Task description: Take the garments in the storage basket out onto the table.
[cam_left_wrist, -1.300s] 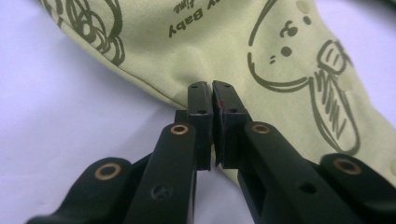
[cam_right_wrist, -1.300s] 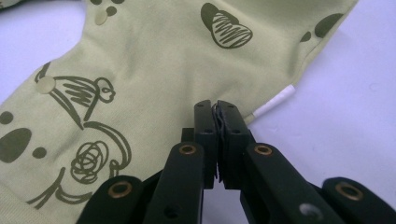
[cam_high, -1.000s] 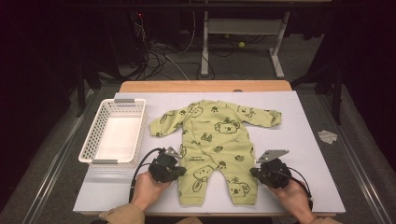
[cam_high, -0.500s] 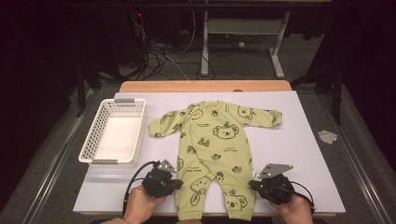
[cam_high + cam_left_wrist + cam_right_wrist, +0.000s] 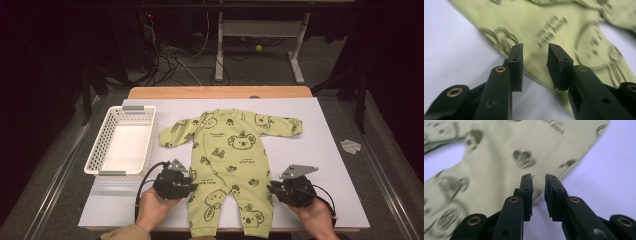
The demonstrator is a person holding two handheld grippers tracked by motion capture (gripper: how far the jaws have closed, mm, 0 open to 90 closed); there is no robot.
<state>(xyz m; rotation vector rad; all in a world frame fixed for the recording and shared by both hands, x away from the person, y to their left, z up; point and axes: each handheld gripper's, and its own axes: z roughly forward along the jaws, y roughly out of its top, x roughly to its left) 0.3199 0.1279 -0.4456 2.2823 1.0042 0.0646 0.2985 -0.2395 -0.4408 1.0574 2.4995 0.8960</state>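
A light green baby onesie (image 5: 235,150) with koala prints lies flat and face up on the white table (image 5: 330,165), legs toward the near edge. My left gripper (image 5: 189,185) sits at the outer edge of its left leg. In the left gripper view the jaws (image 5: 535,57) have just been opening and stand apart, with the onesie (image 5: 564,25) lying beneath them, not pinched. My right gripper (image 5: 272,189) sits at the outer edge of the other leg. Its jaws (image 5: 538,185) have also just been opening and show a narrow gap over the onesie's (image 5: 499,152) hem.
An empty white mesh basket (image 5: 96,155) stands on the table's left side. A crumpled white scrap (image 5: 350,146) lies on the floor to the right. Cables, a desk frame and a tennis ball (image 5: 258,48) are beyond the far edge.
Both grippers drew the onesie's legs toward the near edge and flattened them. Then both let go and moved back a little.
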